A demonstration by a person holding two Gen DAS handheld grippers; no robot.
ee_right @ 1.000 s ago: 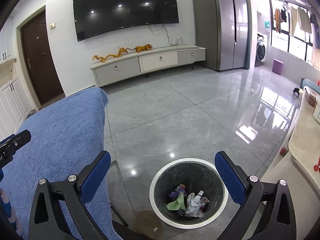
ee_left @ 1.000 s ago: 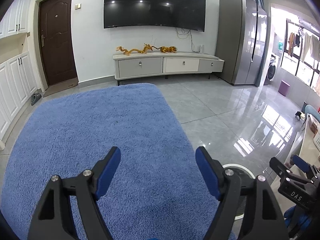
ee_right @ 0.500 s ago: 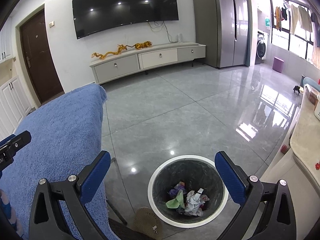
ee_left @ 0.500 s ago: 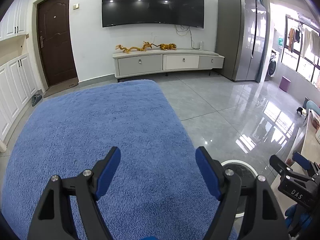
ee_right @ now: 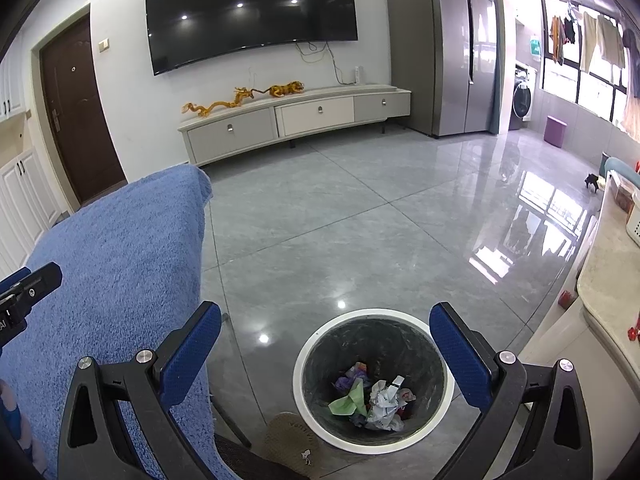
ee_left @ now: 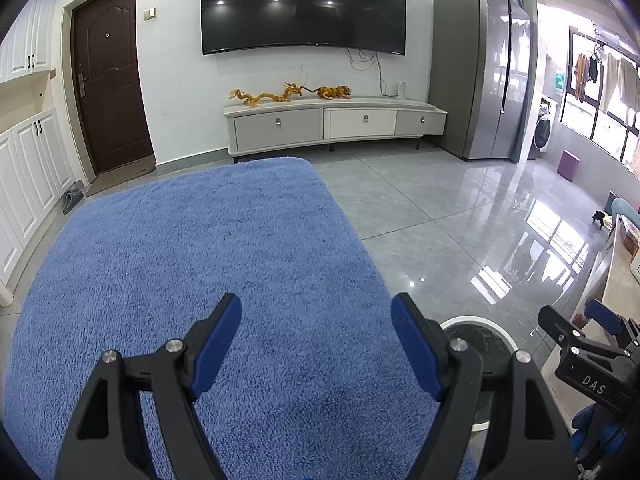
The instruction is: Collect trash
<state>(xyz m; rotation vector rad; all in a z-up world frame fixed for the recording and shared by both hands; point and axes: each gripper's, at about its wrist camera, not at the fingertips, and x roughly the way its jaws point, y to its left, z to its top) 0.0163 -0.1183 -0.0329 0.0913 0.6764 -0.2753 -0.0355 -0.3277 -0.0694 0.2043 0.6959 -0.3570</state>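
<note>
Both jaws spread, nothing held: left hand-held gripper (ee_left: 316, 340) over blue towel (ee_left: 192, 264), right hand-held gripper (ee_right: 326, 344) above trash bin (ee_right: 308, 364). Risk: leftover trash missed, unseen beyond both views.

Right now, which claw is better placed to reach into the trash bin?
Right. The right claw hangs open above the trash bin, crumpled paper visible inside. The left claw is open over the bare blue towel, beside the bin.
</note>
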